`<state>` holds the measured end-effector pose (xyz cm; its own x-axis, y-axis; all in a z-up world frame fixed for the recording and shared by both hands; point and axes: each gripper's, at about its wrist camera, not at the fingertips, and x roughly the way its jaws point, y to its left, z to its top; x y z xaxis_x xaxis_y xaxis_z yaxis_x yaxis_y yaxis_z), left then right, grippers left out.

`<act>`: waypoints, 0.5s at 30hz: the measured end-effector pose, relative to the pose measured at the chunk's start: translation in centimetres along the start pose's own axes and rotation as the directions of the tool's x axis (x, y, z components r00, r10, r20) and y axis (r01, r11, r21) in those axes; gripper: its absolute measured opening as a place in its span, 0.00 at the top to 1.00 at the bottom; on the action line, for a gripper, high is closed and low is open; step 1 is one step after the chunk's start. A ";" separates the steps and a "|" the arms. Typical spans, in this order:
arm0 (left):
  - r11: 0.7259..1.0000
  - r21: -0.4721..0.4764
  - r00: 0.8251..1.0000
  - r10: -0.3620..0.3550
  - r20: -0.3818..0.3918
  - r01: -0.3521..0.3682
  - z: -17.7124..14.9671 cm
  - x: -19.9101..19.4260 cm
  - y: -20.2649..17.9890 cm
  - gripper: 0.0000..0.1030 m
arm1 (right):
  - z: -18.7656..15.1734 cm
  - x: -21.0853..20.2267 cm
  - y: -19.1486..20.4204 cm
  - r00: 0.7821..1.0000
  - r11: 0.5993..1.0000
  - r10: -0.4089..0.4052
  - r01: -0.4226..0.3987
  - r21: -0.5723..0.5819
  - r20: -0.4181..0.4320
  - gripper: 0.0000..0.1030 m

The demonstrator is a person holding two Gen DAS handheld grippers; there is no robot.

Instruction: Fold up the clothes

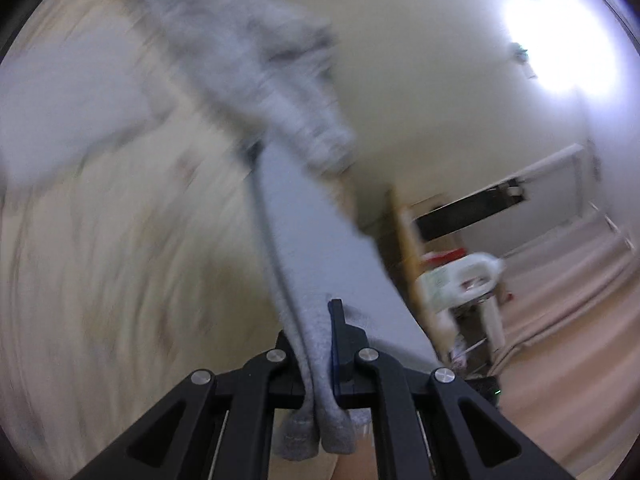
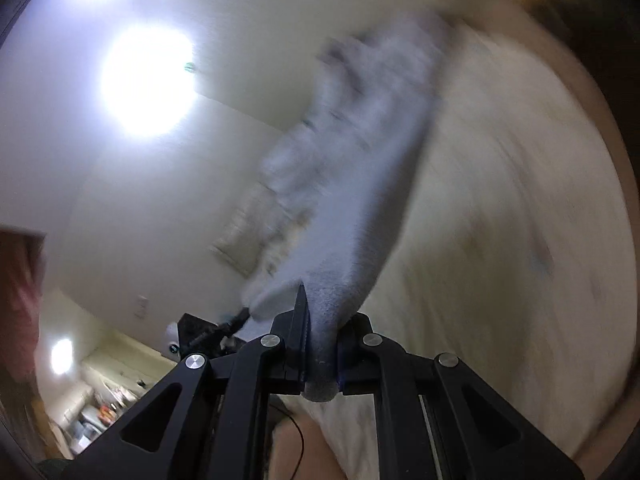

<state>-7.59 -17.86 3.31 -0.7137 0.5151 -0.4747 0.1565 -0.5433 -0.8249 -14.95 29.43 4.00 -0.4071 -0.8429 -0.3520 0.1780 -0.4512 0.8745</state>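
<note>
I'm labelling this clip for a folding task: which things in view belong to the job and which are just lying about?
Job:
- grey garment, pinched at both ends
- left gripper, shut on it
- right gripper, shut on it
- pale bed surface below

Lying about:
- white jug
- wooden frame

We are seeing the garment point(image 1: 296, 240) running forward from between the left gripper point(image 1: 320, 344) fingers, the bed point(image 1: 100, 260) lying to its left and a bottle point(image 1: 460, 276) sitting to its right.
</note>
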 end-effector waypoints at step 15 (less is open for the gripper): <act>0.929 -0.045 0.919 0.356 -0.170 -0.368 -8.7 -0.3 10.3 0.85 | -7.9 0.5 -8.5 0.875 0.886 -0.433 0.458 0.075 -0.217 0.86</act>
<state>0.17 -17.79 -7.71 -0.4842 0.3927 -0.7819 0.4387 -0.6643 -0.6052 -9.60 30.50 -6.29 -0.2389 -0.6053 -0.7593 -0.0959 -0.7634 0.6388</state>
